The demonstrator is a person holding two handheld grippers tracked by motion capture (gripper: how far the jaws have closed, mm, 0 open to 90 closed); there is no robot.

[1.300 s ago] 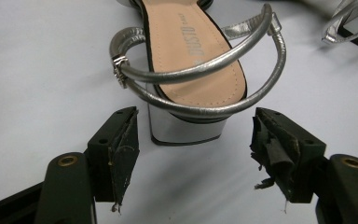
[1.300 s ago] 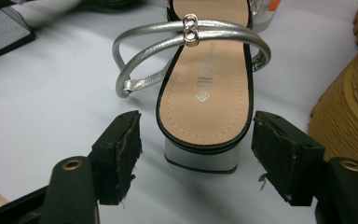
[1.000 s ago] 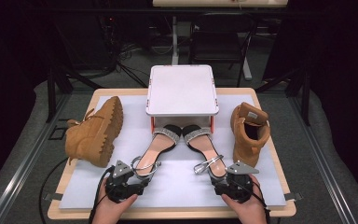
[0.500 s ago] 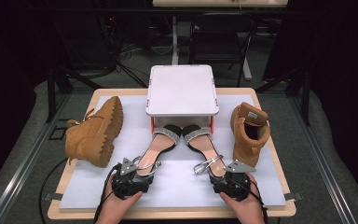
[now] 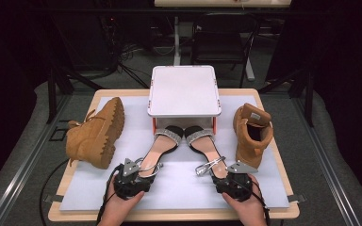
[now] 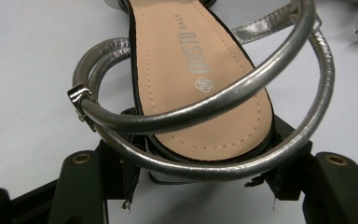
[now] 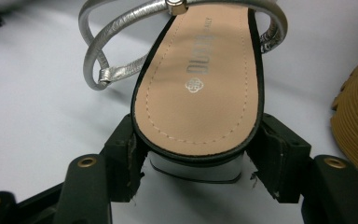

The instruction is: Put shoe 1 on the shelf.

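Sandals lie heel-first toward us on the counter [image 5: 179, 193], toes under a white stand [image 5: 184, 92]. We close the left hand-held gripper [image 6: 200, 179] around the left sandal [image 6: 200, 79] heel and the right hand-held gripper [image 7: 196, 165] around the right sandal [image 7: 205, 74] heel, jaws just narrowing, likely to lift both; boots [image 5: 96, 134] flank them.

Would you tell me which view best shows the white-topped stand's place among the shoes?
The high view: the white-topped stand sits at the mat's far middle, both sandals' toes beneath it, a boot either side. The gripper views are too close on the sandal heels.
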